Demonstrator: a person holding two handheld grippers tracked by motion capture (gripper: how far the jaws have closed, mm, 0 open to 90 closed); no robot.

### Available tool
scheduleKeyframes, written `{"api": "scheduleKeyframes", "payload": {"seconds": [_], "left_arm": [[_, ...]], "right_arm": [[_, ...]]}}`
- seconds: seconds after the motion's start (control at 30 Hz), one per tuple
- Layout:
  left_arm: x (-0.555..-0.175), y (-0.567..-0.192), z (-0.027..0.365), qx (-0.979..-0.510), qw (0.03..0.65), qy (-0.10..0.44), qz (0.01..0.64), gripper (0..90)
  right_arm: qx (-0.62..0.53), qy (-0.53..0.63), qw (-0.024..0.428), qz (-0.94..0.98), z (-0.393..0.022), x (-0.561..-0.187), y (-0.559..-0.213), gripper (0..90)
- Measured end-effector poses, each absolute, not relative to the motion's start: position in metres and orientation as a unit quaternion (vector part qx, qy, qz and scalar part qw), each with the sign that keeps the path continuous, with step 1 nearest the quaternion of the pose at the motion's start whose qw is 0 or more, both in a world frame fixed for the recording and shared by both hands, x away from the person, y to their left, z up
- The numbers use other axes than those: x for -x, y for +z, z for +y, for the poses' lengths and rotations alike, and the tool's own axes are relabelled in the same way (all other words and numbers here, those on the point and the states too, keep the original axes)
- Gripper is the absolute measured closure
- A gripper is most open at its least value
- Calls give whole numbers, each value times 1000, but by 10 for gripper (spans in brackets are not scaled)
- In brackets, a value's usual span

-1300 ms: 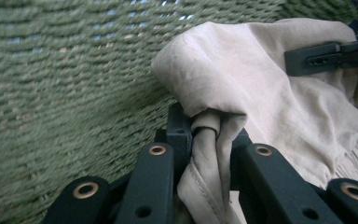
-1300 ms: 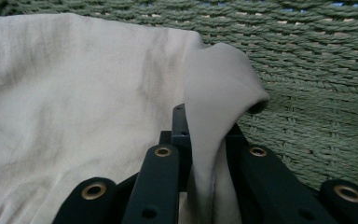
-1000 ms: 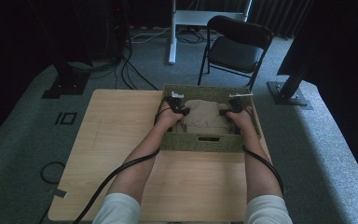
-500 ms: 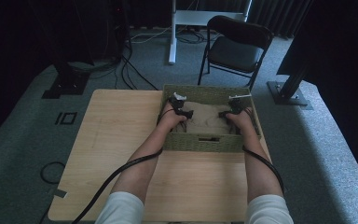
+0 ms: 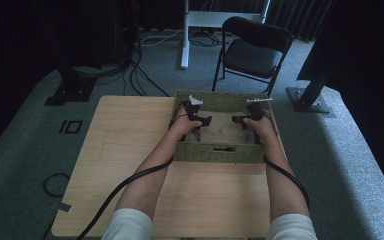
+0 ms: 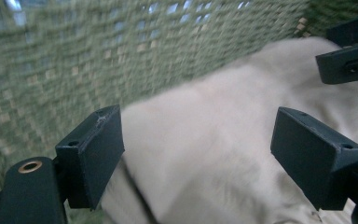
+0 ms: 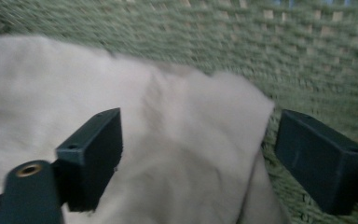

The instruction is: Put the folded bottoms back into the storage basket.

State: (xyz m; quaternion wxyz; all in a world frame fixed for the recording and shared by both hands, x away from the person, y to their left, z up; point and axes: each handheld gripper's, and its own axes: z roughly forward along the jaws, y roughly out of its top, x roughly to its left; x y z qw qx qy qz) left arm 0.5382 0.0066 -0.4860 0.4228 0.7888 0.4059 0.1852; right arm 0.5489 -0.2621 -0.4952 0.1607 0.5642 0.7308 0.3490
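A green woven basket [image 5: 220, 153] sits on the far right part of the wooden table [image 5: 125, 145]. A beige cloth [image 5: 223, 128] lies folded inside it. My left gripper [image 5: 206, 120] is inside the basket at its left, open, with the cloth [image 6: 205, 154] below its spread jaws. My right gripper [image 5: 237, 120] is inside at the right, open too, over the cloth's edge [image 7: 177, 140] near the basket wall [image 7: 307, 60]. The right gripper's jaw [image 6: 349, 60] shows at the top right of the left gripper view.
A black folding chair [image 5: 252, 52] stands beyond the table, with a white stand [image 5: 185, 35] and cables on the grey carpet. A dark post base [image 5: 310, 97] sits at the right. The table's left half and near part are bare wood.
Both grippers have come down from the basket's top into it and let go of the cloth, which now lies lower and flatter in the basket.
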Motion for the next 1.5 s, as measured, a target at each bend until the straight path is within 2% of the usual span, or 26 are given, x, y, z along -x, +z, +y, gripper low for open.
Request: {"api": "scheduleKeyframes", "payload": {"seconds": [0.27,0.6,0.8,1.13,1.5], "left_arm": [[-535,-461,12,-784,434,193,399,183],[-527,-442,21,-793,423,170,404,187],[-518,-425,24,-786,445,171,394,186],[-497,-411,25,-768,493,155,378,186],[-480,-410,36,-775,493,151,366,186]], "right_arm": [[-537,389,171,729,-262,-544,-463,139],[-535,415,187,712,-265,-536,-446,139],[-497,436,195,725,-261,-526,-430,145],[-478,462,188,723,-258,-508,-420,140],[-457,484,192,721,-260,-489,-412,138]]}}
